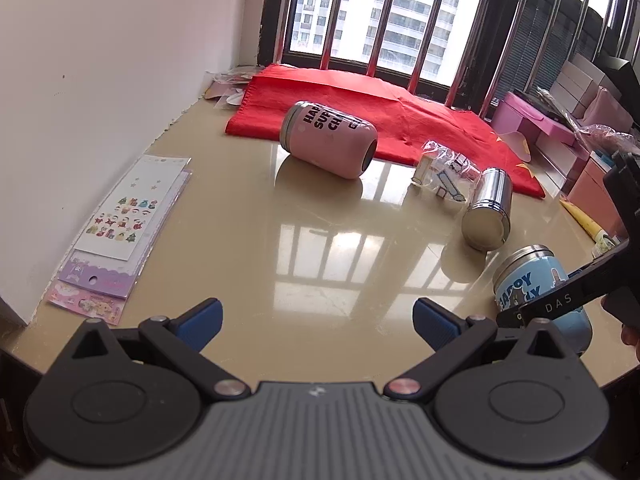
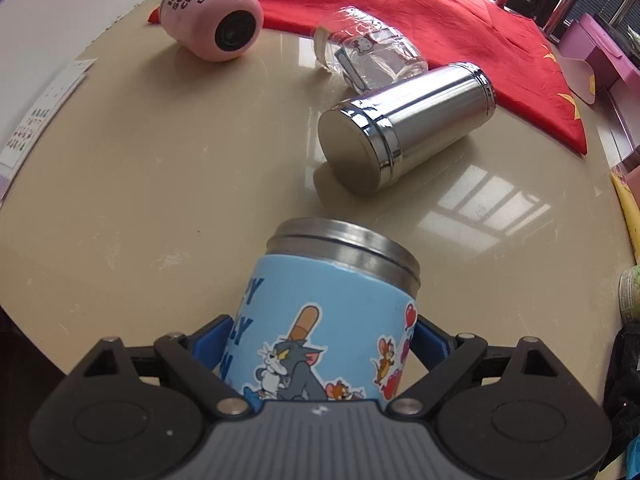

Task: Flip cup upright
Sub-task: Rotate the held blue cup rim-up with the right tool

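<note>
A blue cartoon cup point(image 2: 320, 320) with a steel rim sits between my right gripper's blue pads point(image 2: 430, 338); the jaws press its sides, rim pointing away. My right gripper point(image 2: 320, 344) is shut on it. In the left wrist view the blue cup point(image 1: 536, 284) stands tilted at the right with the right gripper's black finger point(image 1: 560, 300) across it. My left gripper point(image 1: 318, 326) is open and empty over bare tabletop. A pink cup point(image 1: 328, 140) and a steel cup point(image 1: 488, 214) lie on their sides.
The beige table point(image 1: 280, 240) carries a red cloth point(image 1: 360, 100) at the back, a clear plastic packet point(image 1: 444, 172), and sticker sheets point(image 1: 128, 216) by the left wall. Pink boxes point(image 1: 532, 120) stand at the right. A barred window is behind.
</note>
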Available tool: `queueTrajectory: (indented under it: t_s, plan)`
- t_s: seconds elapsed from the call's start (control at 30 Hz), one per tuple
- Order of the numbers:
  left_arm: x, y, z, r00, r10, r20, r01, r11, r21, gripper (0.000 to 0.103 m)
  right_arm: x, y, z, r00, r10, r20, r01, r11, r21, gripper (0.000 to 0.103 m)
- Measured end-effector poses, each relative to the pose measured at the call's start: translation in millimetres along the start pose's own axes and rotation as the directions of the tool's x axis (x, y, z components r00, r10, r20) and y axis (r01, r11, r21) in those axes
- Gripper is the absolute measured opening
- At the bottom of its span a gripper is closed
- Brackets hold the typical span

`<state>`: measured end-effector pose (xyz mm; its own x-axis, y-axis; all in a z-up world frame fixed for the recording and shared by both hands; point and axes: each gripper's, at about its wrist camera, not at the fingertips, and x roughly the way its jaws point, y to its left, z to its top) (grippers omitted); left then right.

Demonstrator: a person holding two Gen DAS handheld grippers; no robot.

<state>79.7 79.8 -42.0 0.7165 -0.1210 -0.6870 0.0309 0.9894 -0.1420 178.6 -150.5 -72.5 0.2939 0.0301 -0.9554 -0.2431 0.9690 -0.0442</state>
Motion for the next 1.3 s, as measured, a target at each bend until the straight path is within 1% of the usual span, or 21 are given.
queueTrajectory:
  t_s: [0.13, 0.2, 0.27, 0.37, 0.43, 0.47, 0.53, 0.57, 0.63, 0.7, 0.73, 0.77, 0.83, 0.87, 0.97, 1.0, 1.03, 1.1, 1.23, 1.3]
  plan:
    - [0.3, -3.0, 0.6, 1.000, 0.004, -0.004, -0.004, 1.000, 0.000, 0.103, 3.1, -5.6, 18.0, 1.000, -0.012, -0.013, 0.013, 0.999, 0.031, 0.092]
    - [1.2, -2.7, 0.7, 1.000, 0.006, -0.010, -0.006, 1.000, 0.000, 0.103, 6.1, -11.3, 25.9, 1.000, 0.002, -0.029, 0.000, 0.998, 0.064, 0.092]
    - [2.2, -1.4, 1.0, 1.000, 0.010, -0.015, -0.011, 1.000, -0.002, 0.103, 9.3, -16.3, 30.3, 0.999, 0.022, -0.046, -0.017, 0.995, 0.095, 0.086]
    - [2.8, 0.9, 0.6, 1.000, 0.019, -0.020, -0.019, 1.000, -0.009, 0.103, 8.9, -20.9, 29.0, 0.999, 0.038, -0.038, -0.033, 0.992, 0.125, 0.085]
    - [3.1, 2.5, 1.1, 1.000, 0.023, -0.021, -0.024, 1.000, -0.015, 0.103, 4.9, -24.1, 23.6, 0.999, 0.047, -0.011, -0.045, 0.990, 0.135, 0.085]
    - [2.9, 2.5, 1.0, 0.999, 0.024, -0.021, -0.025, 1.000, -0.015, 0.103, 1.0, -25.0, 20.6, 0.998, 0.053, 0.018, -0.055, 0.989, 0.135, 0.085]
    - [2.6, 2.4, 2.0, 0.999, 0.027, -0.021, -0.027, 1.000, -0.013, 0.103, -10.4, -27.5, 12.8, 0.993, 0.067, 0.092, -0.079, 0.988, 0.131, 0.084]
    - [2.2, 1.7, 2.7, 0.999, 0.027, -0.020, -0.027, 1.000, -0.012, 0.103, -18.2, -29.6, 7.6, 0.987, 0.074, 0.142, -0.093, 0.987, 0.133, 0.084]
    - [1.9, 0.3, 4.4, 0.999, 0.028, -0.018, -0.028, 1.000, -0.009, 0.103, -31.4, -30.8, -3.0, 0.969, 0.076, 0.236, -0.108, 0.986, 0.125, 0.084]
    - [-0.1, -3.5, 6.2, 0.999, 0.029, -0.014, -0.029, 1.000, -0.006, 0.103, -44.0, -31.6, -16.5, 0.937, 0.077, 0.341, -0.121, 0.987, 0.110, 0.084]
    - [-1.2, -5.5, 6.9, 1.000, 0.029, -0.010, -0.029, 1.000, -0.002, 0.103, -47.4, -30.8, -22.3, 0.923, 0.071, 0.377, -0.118, 0.988, 0.102, 0.084]
    - [-2.0, -7.2, 7.7, 1.000, 0.029, -0.007, -0.029, 1.000, 0.002, 0.103, -51.1, -29.3, -31.1, 0.900, 0.057, 0.432, -0.106, 0.990, 0.091, 0.084]
    - [-3.6, -11.3, 9.2, 1.000, 0.030, -0.001, -0.030, 0.999, 0.009, 0.103, -52.8, -25.4, -45.0, 0.861, 0.025, 0.508, -0.071, 0.995, 0.072, 0.084]
    - [-4.2, -12.7, 9.3, 1.000, 0.030, 0.002, -0.030, 0.999, 0.011, 0.103, -51.8, -22.2, -50.4, 0.834, 0.002, 0.551, -0.045, 0.997, 0.063, 0.084]
    - [-5.2, -18.5, 10.8, 0.999, 0.037, 0.007, -0.037, 0.999, 0.012, 0.103, -47.4, -17.5, -64.8, 0.771, -0.031, 0.637, 0.002, 0.999, 0.047, 0.084]
    - [-5.4, -20.6, 11.4, 0.999, 0.039, 0.010, -0.039, 0.999, 0.013, 0.103, -45.2, -15.7, -67.1, 0.755, -0.037, 0.655, 0.011, 0.999, 0.044, 0.084]
    - [-5.5, -22.5, 11.7, 0.999, 0.043, 0.013, -0.044, 0.999, 0.014, 0.103, -44.0, -15.0, -68.4, 0.746, -0.043, 0.664, 0.018, 0.999, 0.044, 0.084]
    - [-6.3, -26.9, 12.3, 0.999, 0.051, 0.017, -0.051, 0.999, 0.019, 0.103, -41.9, -12.3, -67.7, 0.736, -0.058, 0.675, 0.038, 0.998, 0.044, 0.084]
    - [-9.4, -34.6, 12.1, 0.998, 0.052, 0.025, -0.052, 0.998, 0.025, 0.103, -43.6, -15.3, -64.8, 0.738, -0.068, 0.672, 0.054, 0.998, 0.042, 0.084]
    - [-9.9, -37.2, 11.6, 0.998, 0.051, 0.027, -0.052, 0.998, 0.026, 0.103, -45.8, -18.4, -66.6, 0.736, -0.085, 0.672, 0.078, 0.996, 0.041, 0.084]
